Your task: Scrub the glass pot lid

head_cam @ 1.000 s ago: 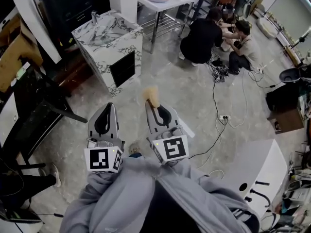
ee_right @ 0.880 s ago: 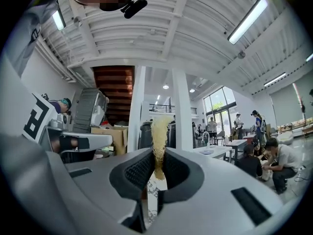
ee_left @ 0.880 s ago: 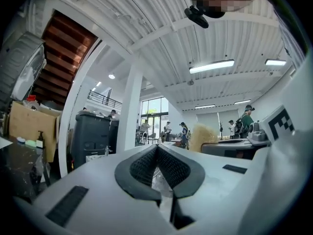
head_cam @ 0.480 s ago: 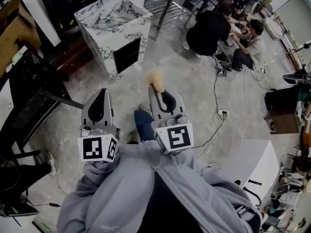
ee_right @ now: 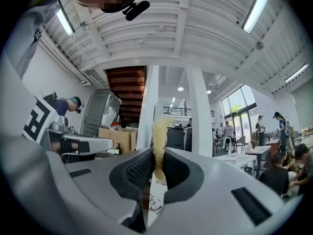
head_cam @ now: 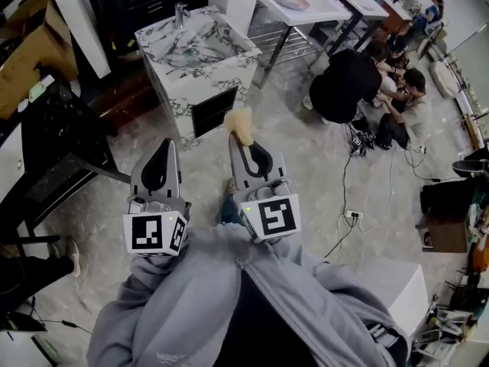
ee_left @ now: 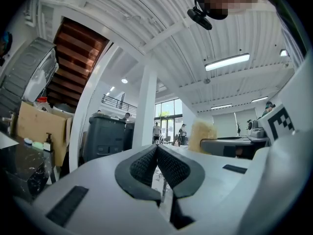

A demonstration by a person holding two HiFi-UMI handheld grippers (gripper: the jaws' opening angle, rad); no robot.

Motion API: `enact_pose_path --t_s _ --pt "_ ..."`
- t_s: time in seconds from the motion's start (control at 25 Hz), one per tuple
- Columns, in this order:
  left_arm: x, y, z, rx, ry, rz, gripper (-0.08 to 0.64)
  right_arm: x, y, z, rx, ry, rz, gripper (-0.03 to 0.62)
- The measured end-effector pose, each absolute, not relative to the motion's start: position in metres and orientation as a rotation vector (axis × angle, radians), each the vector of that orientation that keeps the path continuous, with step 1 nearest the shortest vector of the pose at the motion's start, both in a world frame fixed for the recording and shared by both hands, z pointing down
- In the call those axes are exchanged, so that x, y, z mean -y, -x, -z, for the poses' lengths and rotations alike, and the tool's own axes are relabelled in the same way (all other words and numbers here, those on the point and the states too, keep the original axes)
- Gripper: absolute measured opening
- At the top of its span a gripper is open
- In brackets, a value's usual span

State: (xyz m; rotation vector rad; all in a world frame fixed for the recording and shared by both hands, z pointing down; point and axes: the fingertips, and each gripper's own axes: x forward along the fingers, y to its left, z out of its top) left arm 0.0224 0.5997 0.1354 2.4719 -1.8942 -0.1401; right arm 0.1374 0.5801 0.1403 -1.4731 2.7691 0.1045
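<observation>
right gripper (ee_right: 155,169) pinches frayed pale-yellow scrubber (ee_right: 159,135)

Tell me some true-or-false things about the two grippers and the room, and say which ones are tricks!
1. The right gripper has a yellowish scrubber pinched between its jaws. True.
2. The left gripper is carrying a glass pot lid. False: its jaws are shut together with nothing between them.
3. A marble-patterned sink cabinet stands on the floor ahead of the grippers. True.
4. The people by the cables are standing on top of a table. False: they are crouched low on the floor.
</observation>
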Motion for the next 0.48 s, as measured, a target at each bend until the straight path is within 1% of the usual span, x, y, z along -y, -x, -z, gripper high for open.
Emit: enact_pose_path --t_s 0.2,0.48 --pt "-0.520 -0.034 -0.138 1.963 -2.390 0.132 0.014 -0.491 -0.148 -0.144 -2.828 1.393 -0.075 0.048" --pt "-0.414 -0.053 -0.135 2.074 -2.284 0.136 0.014 -0.373 -0.171 -0.134 -2.872 1.275 -0.115 0.048"
